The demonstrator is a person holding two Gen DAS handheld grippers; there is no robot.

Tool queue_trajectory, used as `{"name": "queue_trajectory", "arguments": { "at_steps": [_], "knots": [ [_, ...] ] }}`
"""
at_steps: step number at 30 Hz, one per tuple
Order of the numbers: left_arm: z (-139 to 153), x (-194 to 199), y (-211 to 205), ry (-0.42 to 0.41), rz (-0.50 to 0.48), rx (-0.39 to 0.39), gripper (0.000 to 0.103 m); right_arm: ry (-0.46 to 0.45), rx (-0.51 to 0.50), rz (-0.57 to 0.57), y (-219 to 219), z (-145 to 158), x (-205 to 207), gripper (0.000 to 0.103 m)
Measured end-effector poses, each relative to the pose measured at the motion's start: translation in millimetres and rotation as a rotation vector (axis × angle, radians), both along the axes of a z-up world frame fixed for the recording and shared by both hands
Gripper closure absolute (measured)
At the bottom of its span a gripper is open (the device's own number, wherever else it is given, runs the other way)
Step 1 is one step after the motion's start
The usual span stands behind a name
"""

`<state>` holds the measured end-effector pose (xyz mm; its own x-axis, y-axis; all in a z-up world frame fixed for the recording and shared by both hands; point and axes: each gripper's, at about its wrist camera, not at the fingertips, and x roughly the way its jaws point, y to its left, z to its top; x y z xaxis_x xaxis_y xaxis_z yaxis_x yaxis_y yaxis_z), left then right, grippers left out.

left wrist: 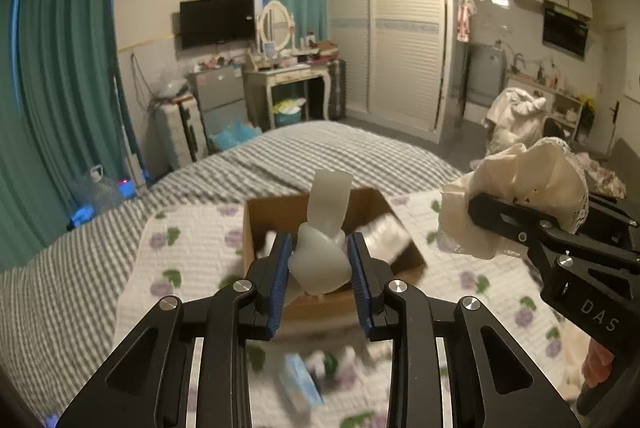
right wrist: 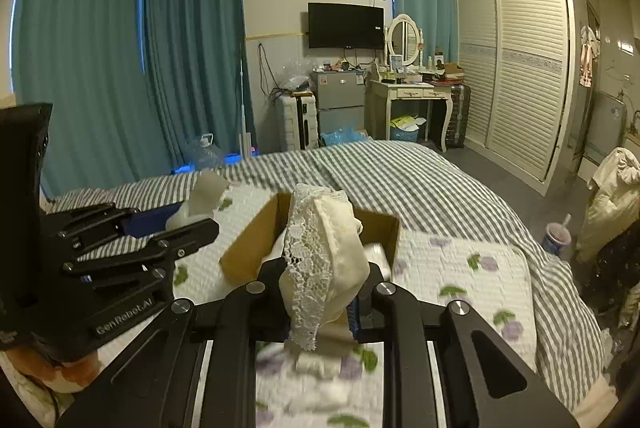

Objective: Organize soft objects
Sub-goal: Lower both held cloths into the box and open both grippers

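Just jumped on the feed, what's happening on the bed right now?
A person is sorting soft items with a gripper in each hand over a bed. The left gripper is clamped on a pale, smooth white piece. The right gripper is shut on a cream, lace-trimmed cloth. Both are held up in front of an open cardboard box that sits on a floral quilt, with a few items already inside.

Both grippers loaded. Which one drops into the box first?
Probably the left gripper: its white soft item sits in line with the cardboard box opening. The right gripper, holding the lace cloth, is off to the side.
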<state>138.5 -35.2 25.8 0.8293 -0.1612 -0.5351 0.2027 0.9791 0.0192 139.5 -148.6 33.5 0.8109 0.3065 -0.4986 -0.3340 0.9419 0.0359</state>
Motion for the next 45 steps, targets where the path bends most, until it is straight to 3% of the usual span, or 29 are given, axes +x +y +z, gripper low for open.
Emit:
{"name": "queue_trajectory", "arguments": {
  "at_steps": [6, 14, 19, 24, 25, 26, 27, 28, 29, 30, 32, 38, 42, 43, 45],
  "knots": [
    [-14, 57, 5, -0.001, 0.019, 0.021, 0.075, 0.007, 0.003, 0.0, 9, -7, 68, 0.083],
    [-62, 123, 7, 0.061, 0.038, 0.059, 0.075, 0.11, -0.003, -0.019, 13, -64, 156, 0.083],
    [-90, 151, 9, 0.113, 0.044, 0.068, 0.075, 0.172, 0.006, -0.037, 7, -100, 190, 0.083],
    [-100, 157, 4, 0.136, 0.026, 0.073, 0.073, 0.204, 0.03, -0.055, -2, -121, 204, 0.083],
    [-98, 155, 2, 0.134, 0.018, 0.075, 0.071, 0.206, 0.038, -0.06, -4, -122, 205, 0.082],
    [-96, 154, 1, 0.13, 0.012, 0.077, 0.07, 0.207, 0.04, -0.07, -4, -121, 207, 0.074],
    [-94, 152, 0, 0.125, 0.01, 0.079, 0.07, 0.204, 0.037, -0.084, -5, -121, 206, 0.057],
    [-91, 151, -3, 0.124, 0.012, 0.091, 0.069, 0.199, 0.035, -0.101, -7, -118, 206, 0.048],
    [-89, 150, -3, 0.125, 0.011, 0.102, 0.061, 0.191, 0.042, -0.112, -7, -113, 203, 0.038],
    [-83, 146, -6, 0.119, 0.012, 0.117, 0.047, 0.182, 0.06, -0.117, -10, -106, 200, 0.038],
    [-71, 136, -6, 0.078, 0.027, 0.127, 0.03, 0.173, 0.076, -0.121, -12, -91, 192, 0.037],
    [-9, 92, 2, -0.017, 0.048, 0.096, 0.029, 0.069, 0.05, -0.141, -20, -16, 137, 0.036],
    [42, 42, 7, -0.105, 0.064, 0.087, 0.027, 0.001, 0.038, -0.159, -24, 36, 89, 0.025],
    [49, 34, 9, -0.117, 0.066, 0.085, 0.024, -0.013, 0.027, -0.167, -24, 48, 74, 0.023],
    [67, 10, 14, -0.15, 0.08, 0.074, 0.006, -0.034, 0.012, -0.176, -25, 66, 48, 0.016]
  ]
}}
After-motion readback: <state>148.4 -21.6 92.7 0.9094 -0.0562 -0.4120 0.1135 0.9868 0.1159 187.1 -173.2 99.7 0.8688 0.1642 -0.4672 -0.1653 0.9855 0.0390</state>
